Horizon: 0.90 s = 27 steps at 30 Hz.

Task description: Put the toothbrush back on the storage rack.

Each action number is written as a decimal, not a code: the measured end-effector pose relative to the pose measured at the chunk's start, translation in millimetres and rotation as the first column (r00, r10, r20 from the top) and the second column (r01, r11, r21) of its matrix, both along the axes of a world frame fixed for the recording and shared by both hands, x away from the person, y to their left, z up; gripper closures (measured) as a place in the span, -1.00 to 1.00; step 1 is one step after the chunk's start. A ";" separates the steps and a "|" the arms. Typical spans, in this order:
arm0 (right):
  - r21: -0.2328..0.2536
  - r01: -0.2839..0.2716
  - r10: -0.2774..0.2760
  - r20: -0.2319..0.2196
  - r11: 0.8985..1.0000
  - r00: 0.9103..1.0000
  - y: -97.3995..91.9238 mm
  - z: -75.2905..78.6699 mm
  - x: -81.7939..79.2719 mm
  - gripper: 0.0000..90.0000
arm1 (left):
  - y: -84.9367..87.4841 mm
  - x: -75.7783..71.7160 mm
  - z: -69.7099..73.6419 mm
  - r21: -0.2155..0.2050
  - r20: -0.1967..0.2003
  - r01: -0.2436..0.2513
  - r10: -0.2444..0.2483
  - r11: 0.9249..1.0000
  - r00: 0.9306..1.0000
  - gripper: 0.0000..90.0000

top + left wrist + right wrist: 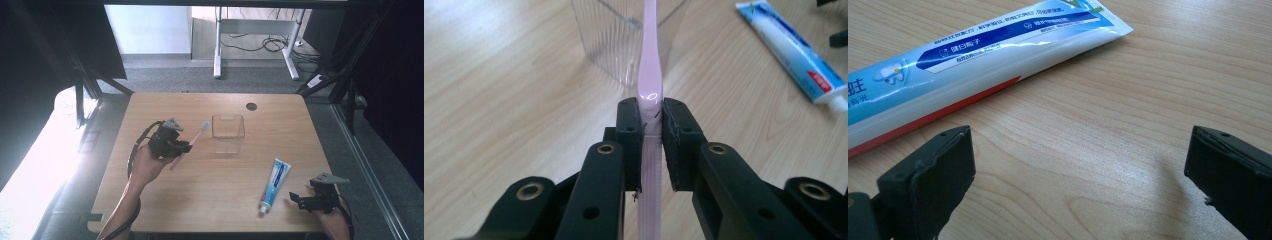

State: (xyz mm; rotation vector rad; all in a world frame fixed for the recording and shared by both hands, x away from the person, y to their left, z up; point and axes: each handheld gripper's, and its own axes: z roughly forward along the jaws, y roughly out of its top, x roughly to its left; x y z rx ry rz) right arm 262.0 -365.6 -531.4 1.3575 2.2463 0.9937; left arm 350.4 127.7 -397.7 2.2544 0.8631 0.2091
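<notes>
My left gripper (pixel 185 147) (pixel 652 112) is shut on a pink toothbrush (pixel 192 142) (pixel 650 75), holding its handle a little above the table. The brush head points up-right toward a clear plastic cup (pixel 228 132) (pixel 616 40) standing at the table's middle. A blue-and-white toothpaste tube (pixel 275 184) (pixel 796 52) (pixel 973 65) lies flat at the front right, its cap toward the front edge. My right gripper (pixel 295 199) (pixel 1080 175) rests just right of the tube, open, with bare wood between its jaws.
The wooden table (pixel 210 200) has a dark round cable hole (pixel 251 106) near its far edge. Beyond the table stand white desk legs (pixel 218 55) with loose cables on the floor. Dark frame bars flank both sides.
</notes>
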 end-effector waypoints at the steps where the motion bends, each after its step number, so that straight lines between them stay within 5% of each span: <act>1: -0.001 -0.001 0.001 -0.001 1.000 1.000 0.1 -0.1 0.1 -1.00 | -1.2 1.1 1.0 -0.006 0.005 -0.001 0.001 1.000 1.000 0.76; 12: -0.001 -0.002 0.002 -0.001 1.000 1.000 0.3 0.1 0.0 -1.00 | -15.1 14.6 9.6 -0.089 0.079 -0.010 0.017 0.996 0.997 0.76; 27: 0.000 -0.005 0.005 0.004 1.000 1.000 -0.3 0.3 0.1 -0.99 | -38.0 33.8 13.2 -0.141 0.133 -0.011 0.030 0.990 0.991 0.76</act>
